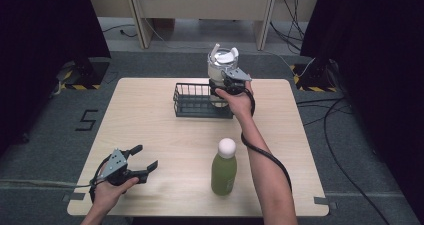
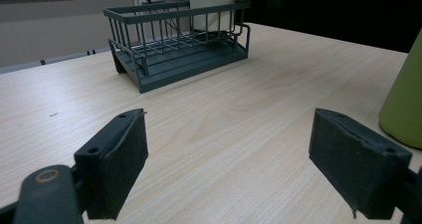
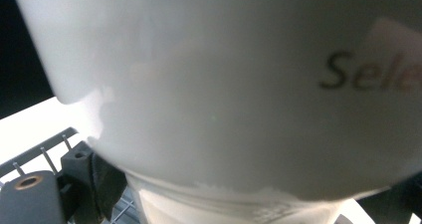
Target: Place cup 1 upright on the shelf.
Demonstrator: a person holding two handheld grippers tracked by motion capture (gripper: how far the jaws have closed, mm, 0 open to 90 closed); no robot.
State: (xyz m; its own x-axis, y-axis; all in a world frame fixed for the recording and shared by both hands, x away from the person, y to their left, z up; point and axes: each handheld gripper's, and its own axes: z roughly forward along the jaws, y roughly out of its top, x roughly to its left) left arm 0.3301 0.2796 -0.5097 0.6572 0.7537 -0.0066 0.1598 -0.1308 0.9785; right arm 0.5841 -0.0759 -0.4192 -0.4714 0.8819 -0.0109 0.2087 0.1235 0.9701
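A tall white cup [image 1: 222, 65] with a white lid and grey lettering [image 3: 239, 84] stands at the right end of a dark wire basket [image 1: 192, 108], its lower part inside the wires [image 2: 211, 7]. My right gripper [image 1: 224, 91] is shut on the cup's narrower lower part, one black jaw pad [image 3: 97, 184] pressed against its side. A green bottle [image 1: 223, 172] with a white cap stands upright near the table's front middle. Left of it, my left gripper [image 1: 146, 156] rests low and open with nothing between its pads [image 2: 117, 164], facing the basket [image 2: 149, 12] and the bottle [image 2: 405, 104].
The light wooden table [image 1: 165, 130] has bare wood between the basket and the front edge. Dark curtains hang on both sides. Cables and black stand bases with yellow-black tape lie on the grey floor beyond the table.
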